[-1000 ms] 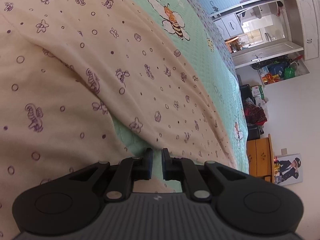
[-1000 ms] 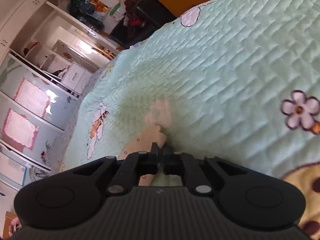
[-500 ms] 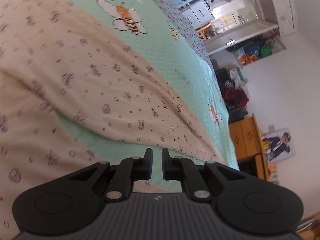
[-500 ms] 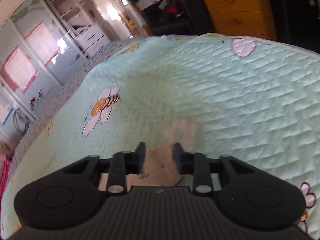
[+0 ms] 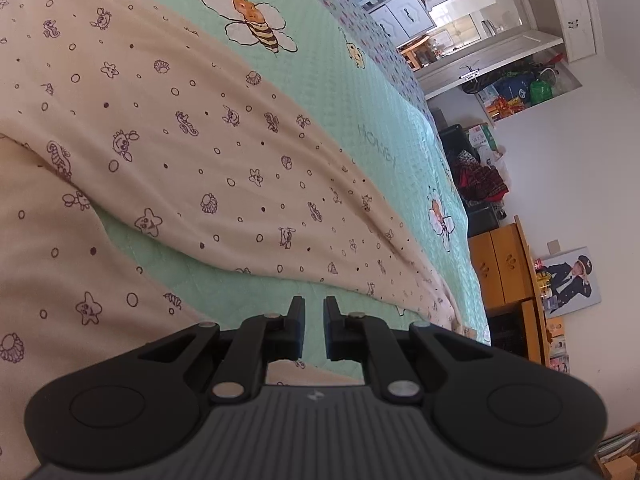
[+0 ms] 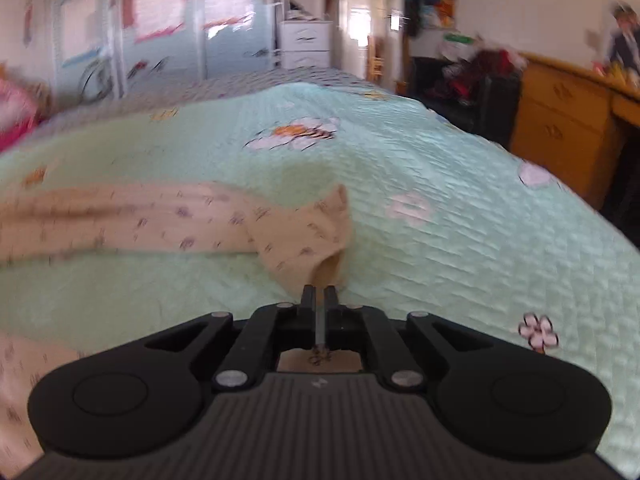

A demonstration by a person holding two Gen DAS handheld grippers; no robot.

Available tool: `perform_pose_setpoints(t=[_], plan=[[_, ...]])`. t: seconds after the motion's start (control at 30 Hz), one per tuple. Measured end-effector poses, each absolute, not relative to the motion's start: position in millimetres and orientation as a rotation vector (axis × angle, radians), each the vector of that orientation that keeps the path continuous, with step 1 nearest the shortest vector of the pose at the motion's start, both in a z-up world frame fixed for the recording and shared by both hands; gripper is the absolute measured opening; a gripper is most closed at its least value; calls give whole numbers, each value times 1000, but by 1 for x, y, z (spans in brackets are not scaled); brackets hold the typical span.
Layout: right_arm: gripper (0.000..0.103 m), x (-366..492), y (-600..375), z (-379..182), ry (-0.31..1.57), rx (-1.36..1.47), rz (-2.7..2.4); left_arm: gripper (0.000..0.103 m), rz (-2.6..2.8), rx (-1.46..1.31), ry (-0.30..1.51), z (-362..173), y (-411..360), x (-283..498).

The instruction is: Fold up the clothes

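Right gripper (image 6: 319, 300) pinching my cream pyjama trouser leg (image 6: 304, 236)!
Left gripper (image 5: 313, 320) slightly parted, nothing held, over the green quilt (image 5: 360, 92).

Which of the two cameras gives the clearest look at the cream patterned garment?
The left wrist view: the cream garment fills it sharply, its purple prints readable on the green quilt. The right wrist view is motion-blurred and shows only a narrow end of it, pinched in the right hand-held gripper.
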State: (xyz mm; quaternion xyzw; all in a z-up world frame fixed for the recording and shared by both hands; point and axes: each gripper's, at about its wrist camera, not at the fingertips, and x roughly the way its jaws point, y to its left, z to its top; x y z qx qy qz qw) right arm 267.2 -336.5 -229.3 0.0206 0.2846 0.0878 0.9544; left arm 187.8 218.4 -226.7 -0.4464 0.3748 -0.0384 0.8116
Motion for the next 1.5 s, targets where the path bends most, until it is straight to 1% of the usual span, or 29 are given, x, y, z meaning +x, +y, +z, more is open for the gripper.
perform_pose_setpoints(t=[0.03, 0.1, 0.17, 0.23, 0.33, 0.43, 0.47, 0.53, 0.6, 0.67, 0.73, 0.93, 1.07, 1.17, 1.23, 1.3, 1.33, 1.4, 1.43, 1.5], plan=[[13, 268, -344, -226, 563, 117, 177, 7, -79, -952, 799, -226, 219, 188], [29, 271, -357, -219, 534, 244, 157, 7, -72, -946, 797, -225, 221, 188], [34, 281, -365, -216, 526, 307, 121, 7, -65, -943, 799, -225, 222, 188], [34, 297, -368, -214, 541, 333, 108, 9, -59, -944, 801, -226, 221, 188], [34, 318, -357, -218, 593, 286, 126, 10, -57, -949, 806, -228, 220, 187], [33, 326, -351, -225, 636, 283, 124, 13, -55, -945, 818, -231, 220, 187], [32, 326, -351, -228, 647, 296, 120, 13, -52, -946, 823, -232, 220, 186], [26, 323, -354, -234, 667, 343, 134, 13, -49, -950, 826, -234, 221, 185], [6, 318, -356, -235, 679, 394, 136, 13, -48, -952, 827, -236, 221, 184], [1, 310, -361, -233, 672, 485, 144, 13, -47, -957, 827, -237, 221, 183], [1, 303, -366, -228, 655, 593, 160, 13, -49, -959, 832, -238, 220, 182], [1, 303, -365, -212, 637, 746, 180, 13, -54, -963, 830, -237, 218, 179], [1, 313, -370, -211, 613, 872, 202, 13, -48, -965, 827, -236, 220, 177], [1, 314, -375, -192, 514, 965, 241, 13, -51, -961, 823, -234, 220, 177], [1, 322, -379, -170, 425, 991, 270, 13, -51, -955, 827, -234, 219, 177], [1, 339, -383, -150, 380, 982, 245, 13, -44, -964, 831, -235, 219, 177], [2, 349, -383, -145, 406, 932, 213, 13, -46, -970, 825, -234, 219, 176], [7, 362, -381, -145, 513, 752, 138, 13, -52, -974, 815, -233, 220, 174], [8, 367, -381, -148, 565, 681, 112, 14, -55, -971, 811, -233, 221, 173], [14, 360, -388, -171, 665, 672, 127, 15, -47, -978, 822, -237, 223, 173]])
